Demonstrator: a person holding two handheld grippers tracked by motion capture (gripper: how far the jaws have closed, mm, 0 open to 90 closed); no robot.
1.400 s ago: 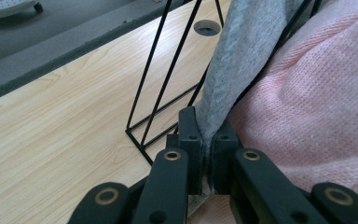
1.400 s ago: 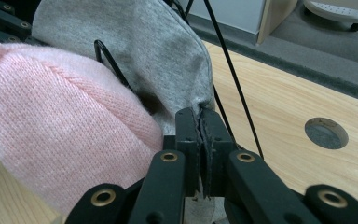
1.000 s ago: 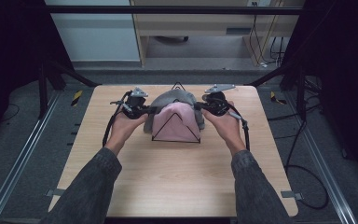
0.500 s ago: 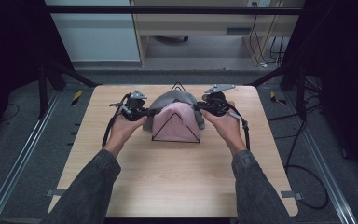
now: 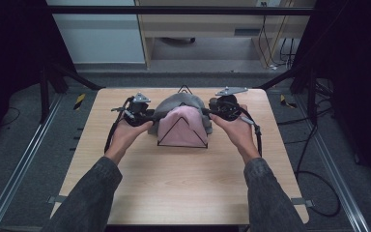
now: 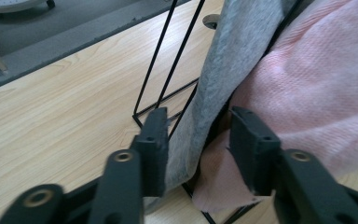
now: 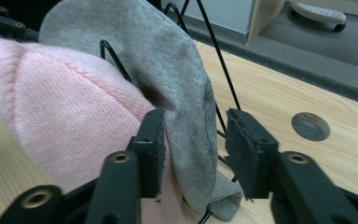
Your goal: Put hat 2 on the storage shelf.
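Observation:
A black wire rack (image 5: 183, 144) stands at the table's far middle. A pink cloth (image 5: 181, 126) hangs over its front and a grey cloth (image 5: 176, 102) over its back. My left gripper (image 5: 150, 115) is at the rack's left side. Its jaws have just been opening, and the grey cloth's edge (image 6: 200, 130) hangs loose between them, beside the pink cloth (image 6: 317, 84). My right gripper (image 5: 211, 112) is at the rack's right side. Its jaws have also just been opening, and a fold of the grey cloth (image 7: 191, 121) lies between the parted pads, with the pink cloth (image 7: 70, 116) to one side.
The wooden table (image 5: 174, 188) has bare surface in front of the rack. A round cable hole (image 7: 310, 126) sits in the tabletop near the right gripper. Metal rails run along the floor on both sides, and cables (image 5: 319, 183) lie at the right.
Both hands have stayed at the rack's sides. The cloths hang as before, and in the high view the jaws' parting is too small to make out.

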